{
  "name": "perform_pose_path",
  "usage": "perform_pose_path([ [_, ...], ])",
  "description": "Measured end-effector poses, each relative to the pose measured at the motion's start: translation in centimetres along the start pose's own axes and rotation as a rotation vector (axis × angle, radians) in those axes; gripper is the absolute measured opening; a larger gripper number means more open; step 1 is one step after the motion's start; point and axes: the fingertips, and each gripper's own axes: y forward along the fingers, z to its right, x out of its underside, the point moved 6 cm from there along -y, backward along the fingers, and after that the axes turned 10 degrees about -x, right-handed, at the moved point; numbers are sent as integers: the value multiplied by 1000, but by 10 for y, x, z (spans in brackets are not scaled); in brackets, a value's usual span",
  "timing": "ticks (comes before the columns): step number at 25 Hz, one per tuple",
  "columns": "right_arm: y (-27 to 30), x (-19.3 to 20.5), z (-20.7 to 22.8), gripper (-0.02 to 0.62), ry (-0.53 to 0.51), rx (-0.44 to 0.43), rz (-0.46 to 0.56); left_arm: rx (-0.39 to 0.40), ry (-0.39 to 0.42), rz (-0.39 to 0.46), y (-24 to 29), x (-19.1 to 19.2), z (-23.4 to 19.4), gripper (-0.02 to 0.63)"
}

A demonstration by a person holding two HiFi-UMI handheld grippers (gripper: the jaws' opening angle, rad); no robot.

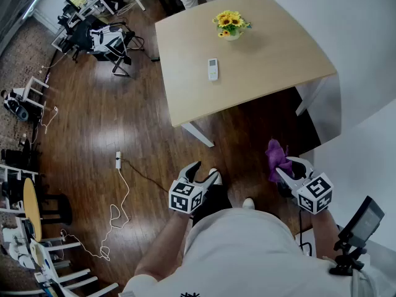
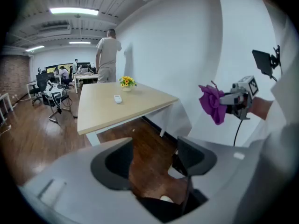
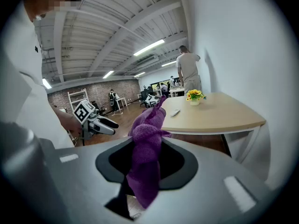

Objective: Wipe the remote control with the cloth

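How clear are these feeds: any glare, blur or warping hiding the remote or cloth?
Head view: evenly lit and sharp, remote plain on the table, edges bowed. Left gripper view: heavy fisheye, dark corners, remote tiny, own jaws soft. Right gripper view: same warping, cloth close and slightly soft, blocking the middle; no glare on the remote.

Readable text: none in any view.
Left marker cube, on the left gripper: black-and-white square code patterns only, not legible as letters or numerals.
Right marker cube, on the right gripper: the same kind of square code patterns, not legible as letters or numerals.
Remote control: white face, any print too small to make out.
Shirt: dark printed marks at the lower edge of the head view, cut off and unreadable.
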Motion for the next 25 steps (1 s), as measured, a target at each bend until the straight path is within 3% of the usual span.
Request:
perform_pose_path([
  [6, 21, -19, 12, 124, 6, 21, -21, 14, -5, 18, 14, -29, -28, 316],
  [11, 91, -48, 67, 124, 30, 50, -46, 55, -2, 12, 91, -70, -90, 316],
  [17, 150, -108, 121, 124, 67, 113, -81, 133, -5, -26, 180, -144, -138, 363],
  [21, 189, -151, 147, 124, 55, 118, -82, 159, -12, -47, 231, -186, -151, 377],
  [25, 213, -171, 169, 124, 35, 96, -110, 112, -61, -81, 281, -205, -154, 385],
])
